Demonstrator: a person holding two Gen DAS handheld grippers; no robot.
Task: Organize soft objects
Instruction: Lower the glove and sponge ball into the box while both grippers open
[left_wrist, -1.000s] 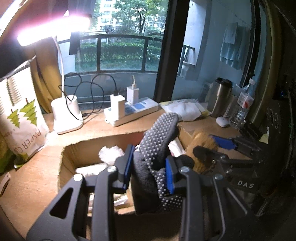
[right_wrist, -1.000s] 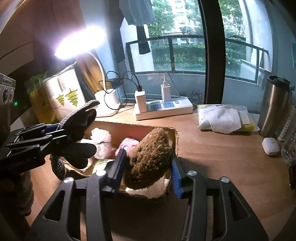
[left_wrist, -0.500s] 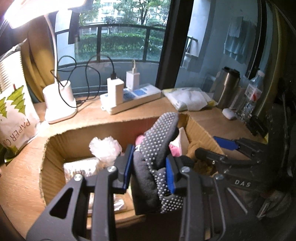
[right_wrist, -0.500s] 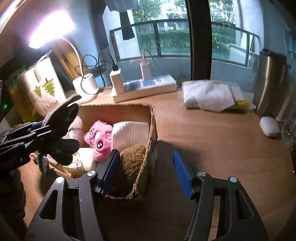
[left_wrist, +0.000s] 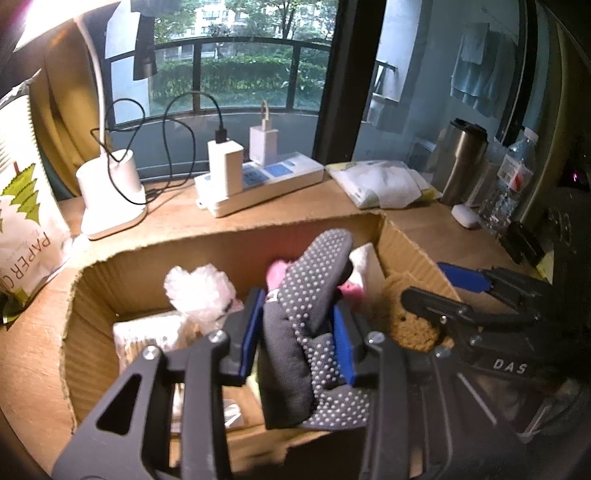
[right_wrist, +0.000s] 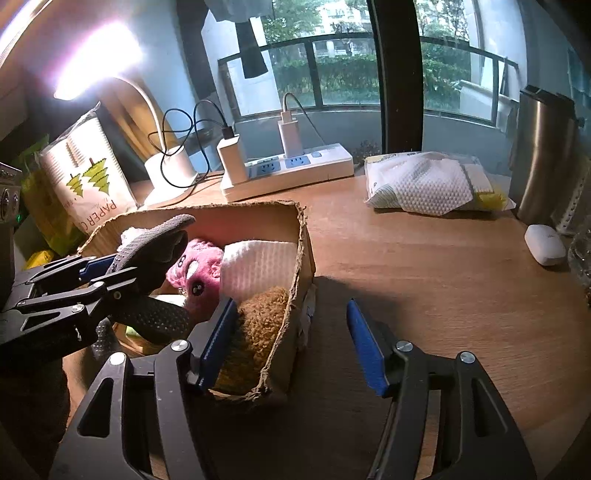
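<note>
My left gripper (left_wrist: 297, 332) is shut on a dark grey dotted glove (left_wrist: 314, 295) and holds it over the open cardboard box (left_wrist: 96, 295); the glove also shows in the right wrist view (right_wrist: 155, 243). My right gripper (right_wrist: 291, 339) is open and empty, straddling the box's right wall (right_wrist: 303, 258). Inside the box lie a brown plush (right_wrist: 258, 325), a pink plush (right_wrist: 201, 266), a white cloth (right_wrist: 255, 266) and a clear crumpled bag (left_wrist: 199, 291). The right gripper also shows in the left wrist view (left_wrist: 436, 284).
A white power strip (right_wrist: 291, 170) with chargers, a lamp base (right_wrist: 170, 173), a paper bag (right_wrist: 88, 173), a wipes pack (right_wrist: 424, 184), a steel tumbler (right_wrist: 543, 155) and a white earbud case (right_wrist: 545, 249) stand on the wooden table (right_wrist: 424, 280).
My right gripper opened and let the brown plush drop into the box, then drew back. My left gripper moved in over the box with the glove.
</note>
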